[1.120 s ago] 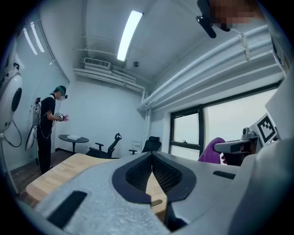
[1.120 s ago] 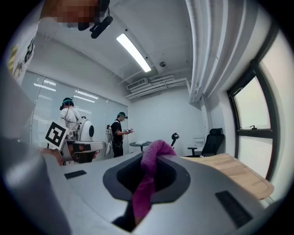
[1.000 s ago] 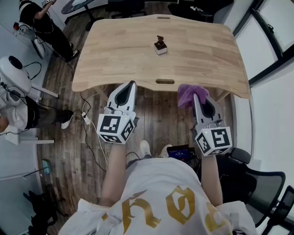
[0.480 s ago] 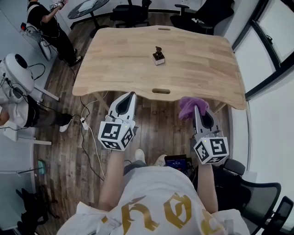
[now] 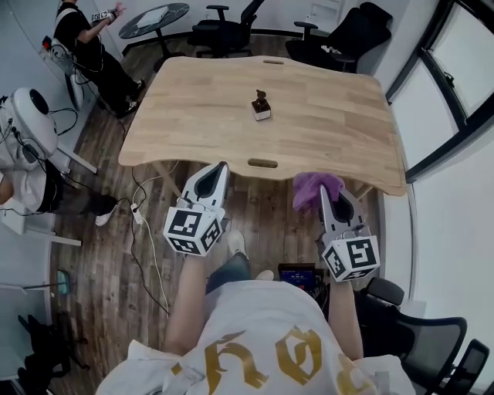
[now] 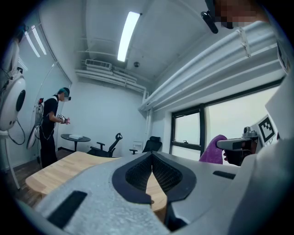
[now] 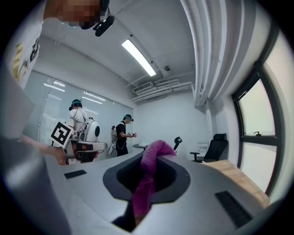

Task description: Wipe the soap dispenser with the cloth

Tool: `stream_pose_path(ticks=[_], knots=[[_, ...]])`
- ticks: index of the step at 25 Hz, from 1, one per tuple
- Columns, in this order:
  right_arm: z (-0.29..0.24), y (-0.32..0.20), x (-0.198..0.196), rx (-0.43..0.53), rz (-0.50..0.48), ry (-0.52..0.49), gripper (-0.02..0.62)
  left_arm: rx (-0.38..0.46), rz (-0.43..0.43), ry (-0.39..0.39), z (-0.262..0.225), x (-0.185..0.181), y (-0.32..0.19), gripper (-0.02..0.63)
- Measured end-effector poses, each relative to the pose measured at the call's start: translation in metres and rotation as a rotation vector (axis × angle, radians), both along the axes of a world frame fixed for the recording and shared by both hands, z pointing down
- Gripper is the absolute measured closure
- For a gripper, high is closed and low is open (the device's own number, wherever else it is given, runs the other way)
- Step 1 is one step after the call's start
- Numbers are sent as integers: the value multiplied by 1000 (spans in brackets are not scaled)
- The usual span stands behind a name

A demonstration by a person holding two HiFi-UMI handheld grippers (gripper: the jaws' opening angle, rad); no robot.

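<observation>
A small soap dispenser (image 5: 261,105) with a dark pump top and pale base stands upright near the middle of the wooden table (image 5: 193,92). My left gripper (image 5: 222,165) is shut and empty, held short of the table's near edge; its jaws meet in the left gripper view (image 6: 151,156). My right gripper (image 5: 324,188) is shut on a purple cloth (image 5: 313,185), which bunches out past the fingertips. In the right gripper view the cloth (image 7: 149,179) stands up between the jaws. Both grippers are well back from the dispenser.
Office chairs (image 5: 220,31) stand behind the table, another chair (image 5: 417,324) at the right beside me. A person (image 5: 85,35) stands at far left by a round table (image 5: 154,15). Cables (image 5: 143,216) lie on the wood floor. Windows line the right wall.
Both grippers and the view have drawn back a little from the table; the table and dispenser now show farther up the head view. The cloth stays in the right gripper.
</observation>
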State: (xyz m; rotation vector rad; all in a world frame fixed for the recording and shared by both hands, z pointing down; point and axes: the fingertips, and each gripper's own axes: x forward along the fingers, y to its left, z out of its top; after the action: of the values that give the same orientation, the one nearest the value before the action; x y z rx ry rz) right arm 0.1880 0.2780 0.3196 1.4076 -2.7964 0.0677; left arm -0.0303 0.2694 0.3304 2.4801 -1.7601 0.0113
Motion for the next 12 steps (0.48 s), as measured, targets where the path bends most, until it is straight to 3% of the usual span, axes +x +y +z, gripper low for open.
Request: stream_pose_path(ticks=[12], knots=[[22, -80, 11, -42, 92, -13, 566, -33, 22, 15, 22, 3, -84, 597]])
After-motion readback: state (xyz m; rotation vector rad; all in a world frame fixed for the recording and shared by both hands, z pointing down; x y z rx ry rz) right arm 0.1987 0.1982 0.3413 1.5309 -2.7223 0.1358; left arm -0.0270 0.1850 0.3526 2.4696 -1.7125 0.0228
